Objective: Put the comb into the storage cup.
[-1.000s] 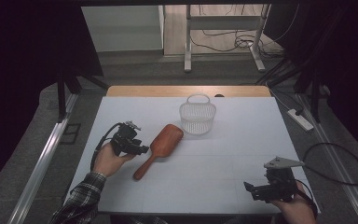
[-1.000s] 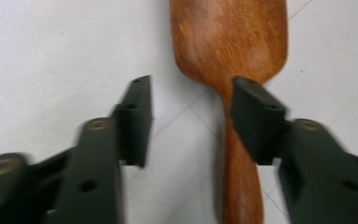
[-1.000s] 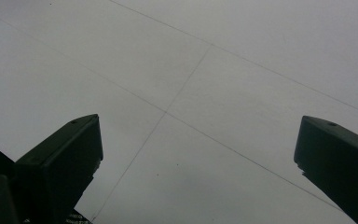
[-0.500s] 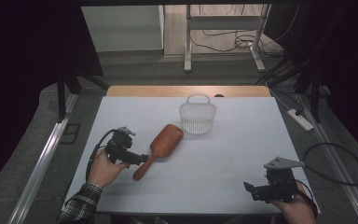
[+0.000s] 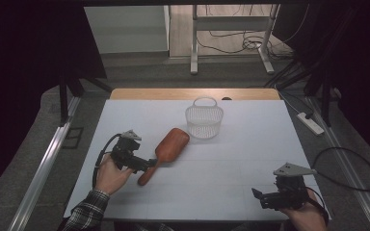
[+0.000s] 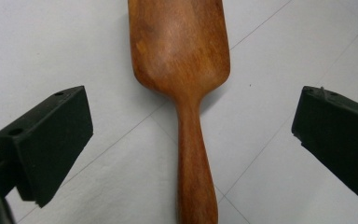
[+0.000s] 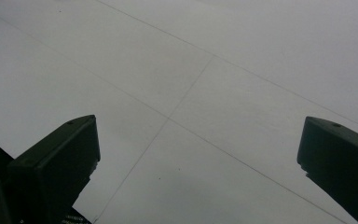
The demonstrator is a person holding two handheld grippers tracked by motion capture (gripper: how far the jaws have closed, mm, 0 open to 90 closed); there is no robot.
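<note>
Two grippers are in your hands, and both have their jaws spread wide with nothing between them gripped. Your left gripper sits at the near left of the table, its tips right at the handle end of the brush. From the left gripper view, the brush lies flat on the white surface, its narrow handle running down the middle between your two jaws, with clear table showing on either side, so neither jaw touches the wood. The brush's broad wooden head points away from you, toward the basket, which stands upright just beyond the head, near but apart from it. Your right gripper rests at the near right corner of the table, well apart from brush and basket. From the right gripper view, its jaws frame bare white table crossed by faint lines.
</note>
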